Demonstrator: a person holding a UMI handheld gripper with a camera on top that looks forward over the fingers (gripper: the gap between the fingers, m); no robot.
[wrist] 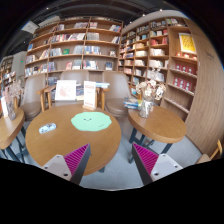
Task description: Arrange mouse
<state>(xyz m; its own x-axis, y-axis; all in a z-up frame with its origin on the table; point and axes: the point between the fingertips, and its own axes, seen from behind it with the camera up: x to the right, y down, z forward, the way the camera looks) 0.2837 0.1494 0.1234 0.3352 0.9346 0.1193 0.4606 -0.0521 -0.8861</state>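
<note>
A pale green round mouse mat (pixel 91 121) lies on a round wooden table (pixel 60 143) beyond my fingers. A small grey mouse (pixel 47 128) lies on the same table, to the left of the mat and apart from it. My gripper (pixel 111 160) is open and empty, held high above the floor, short of the table. Its pink-padded fingers (pixel 75 157) stand wide apart, the left one over the table's near edge.
A second round wooden table (pixel 160 122) with a vase of flowers (pixel 150 93) stands to the right. Chairs (pixel 118 92) and upright cards (pixel 66 90) stand behind the first table. Bookshelves (pixel 85 50) line the back and right walls. Another table edge (pixel 8 128) shows at far left.
</note>
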